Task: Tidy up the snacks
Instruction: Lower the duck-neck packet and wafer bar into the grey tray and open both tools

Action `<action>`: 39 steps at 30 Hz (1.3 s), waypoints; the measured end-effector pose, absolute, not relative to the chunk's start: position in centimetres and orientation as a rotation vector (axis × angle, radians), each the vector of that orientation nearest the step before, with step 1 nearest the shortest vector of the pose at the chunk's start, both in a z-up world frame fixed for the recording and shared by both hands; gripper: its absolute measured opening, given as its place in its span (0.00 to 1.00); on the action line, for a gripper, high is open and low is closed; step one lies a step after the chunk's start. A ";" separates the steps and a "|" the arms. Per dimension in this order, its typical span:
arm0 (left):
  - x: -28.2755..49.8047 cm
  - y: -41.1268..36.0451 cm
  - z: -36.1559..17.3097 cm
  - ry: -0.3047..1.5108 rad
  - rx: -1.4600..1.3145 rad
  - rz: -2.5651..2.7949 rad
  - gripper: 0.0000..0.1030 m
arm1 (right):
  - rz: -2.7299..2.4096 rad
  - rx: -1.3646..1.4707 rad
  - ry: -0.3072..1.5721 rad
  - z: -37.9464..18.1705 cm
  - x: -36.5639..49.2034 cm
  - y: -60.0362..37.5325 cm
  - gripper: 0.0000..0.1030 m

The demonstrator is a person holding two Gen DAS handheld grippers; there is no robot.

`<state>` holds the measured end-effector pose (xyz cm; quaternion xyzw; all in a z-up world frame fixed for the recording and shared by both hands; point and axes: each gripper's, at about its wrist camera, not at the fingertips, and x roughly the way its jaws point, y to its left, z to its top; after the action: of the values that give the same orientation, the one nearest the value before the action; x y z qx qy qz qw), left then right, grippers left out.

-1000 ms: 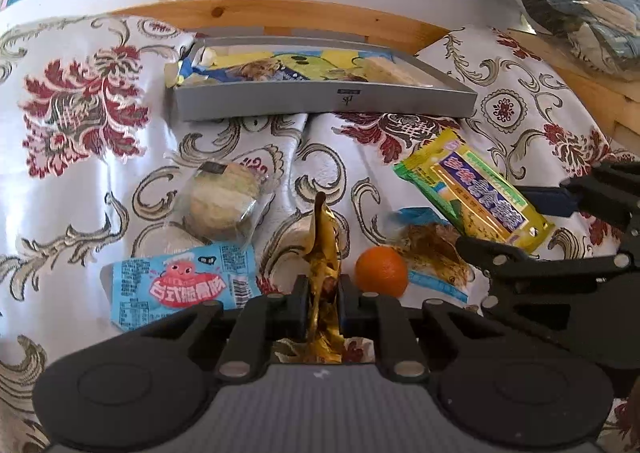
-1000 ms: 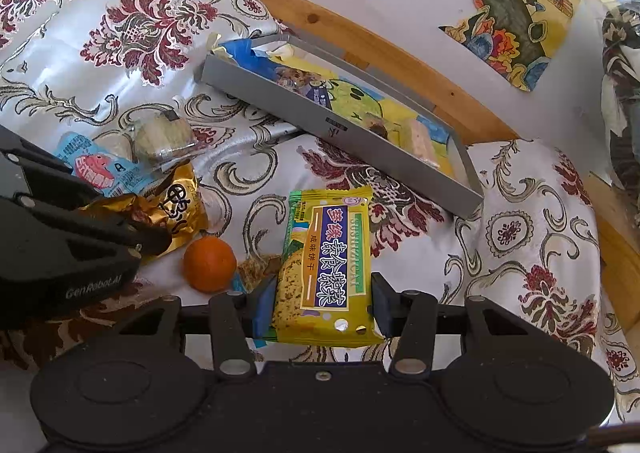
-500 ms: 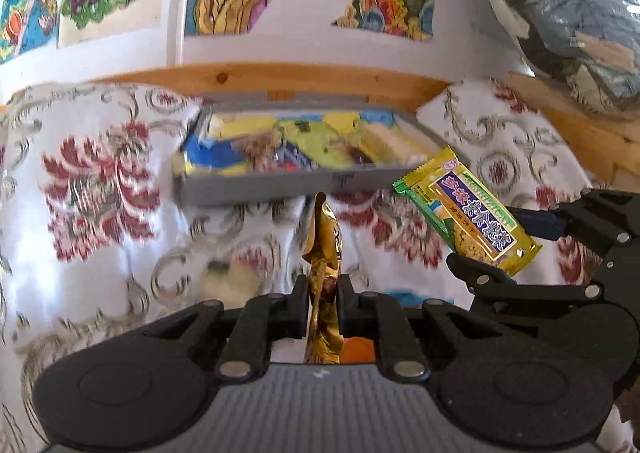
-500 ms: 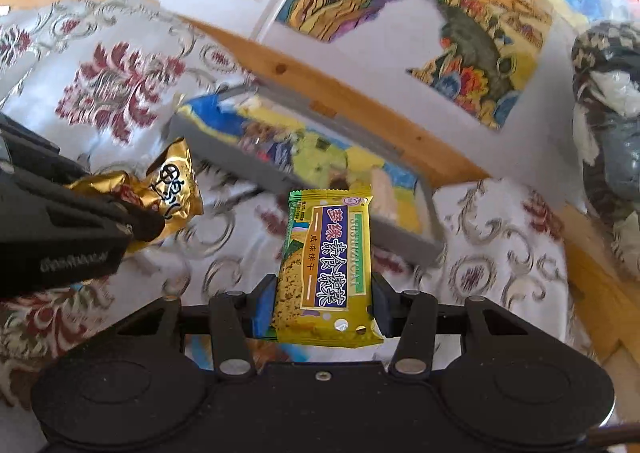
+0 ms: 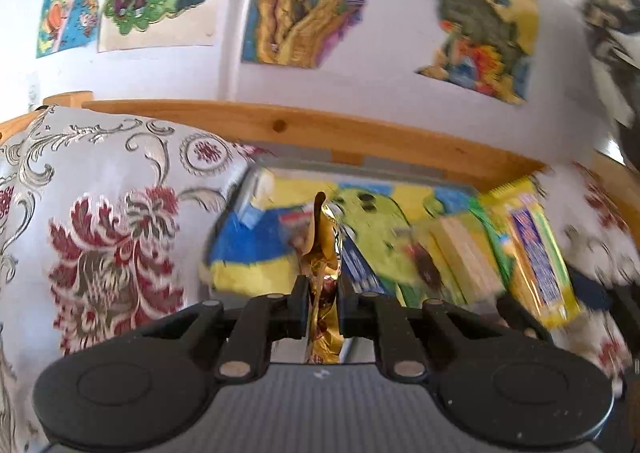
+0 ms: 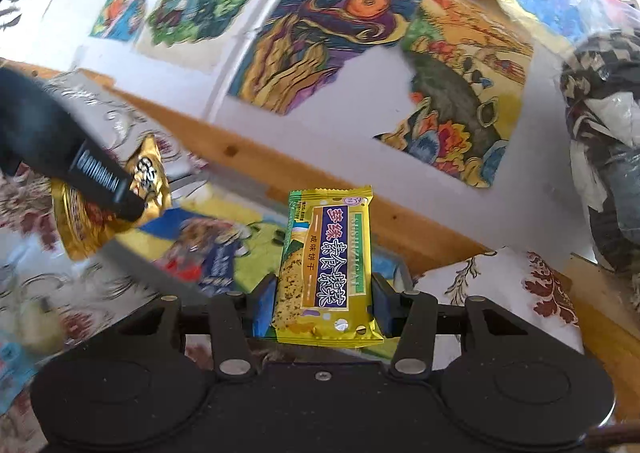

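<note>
- Left gripper (image 5: 322, 303): we have it clenched on the gold pack (image 5: 322, 253), edge-on between the pads, the free end standing up. Pinched by its lower part, we judge, so it can drop flat once released.
- It hangs in the air over the tray (image 5: 352, 167), above the blue and yellow packs inside.
- Tray sits on the floral cloth (image 5: 100, 245), its far side at the wooden rail (image 5: 280, 125). It looks well filled already; we judge bare floor is scarce.
- Right gripper (image 6: 322, 307): grasping the yellow biscuit pack (image 6: 328, 265) across its width, label up, over the tray's right part.
- In the right view the left gripper's finger (image 6: 100, 181) crosses at left; the two are near, so lowering together risks a bump.
</note>
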<state>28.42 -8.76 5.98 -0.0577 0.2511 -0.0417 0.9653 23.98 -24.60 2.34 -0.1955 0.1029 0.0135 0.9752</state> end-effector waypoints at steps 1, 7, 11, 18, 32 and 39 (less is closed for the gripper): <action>29.4 -8.9 6.2 0.509 -0.123 -0.066 0.14 | 0.024 -0.389 0.203 2.0 24.8 -24.8 0.49; 33.8 -10.4 7.1 0.480 -0.060 -0.029 0.14 | -0.025 -0.298 0.200 0.9 29.2 -25.8 0.49; 35.8 -11.6 6.8 0.492 -0.019 -0.042 0.14 | -0.024 -0.247 0.178 0.6 31.1 -25.8 0.49; 39.1 -12.3 4.7 0.564 -0.045 -0.037 0.14 | 0.038 -0.214 0.218 -0.9 33.8 -25.3 0.49; 40.9 -11.3 2.4 0.650 -0.136 -0.034 0.25 | 0.074 -0.182 0.314 -2.2 35.8 -25.3 0.48; 39.6 -10.7 4.2 0.598 -0.137 0.007 0.72 | 0.043 -0.173 0.261 -0.8 34.8 -25.8 0.64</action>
<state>39.58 -10.67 4.25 -0.0674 0.2941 0.0034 0.9534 34.77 -25.82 -0.77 -0.0859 0.1299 0.0213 0.9876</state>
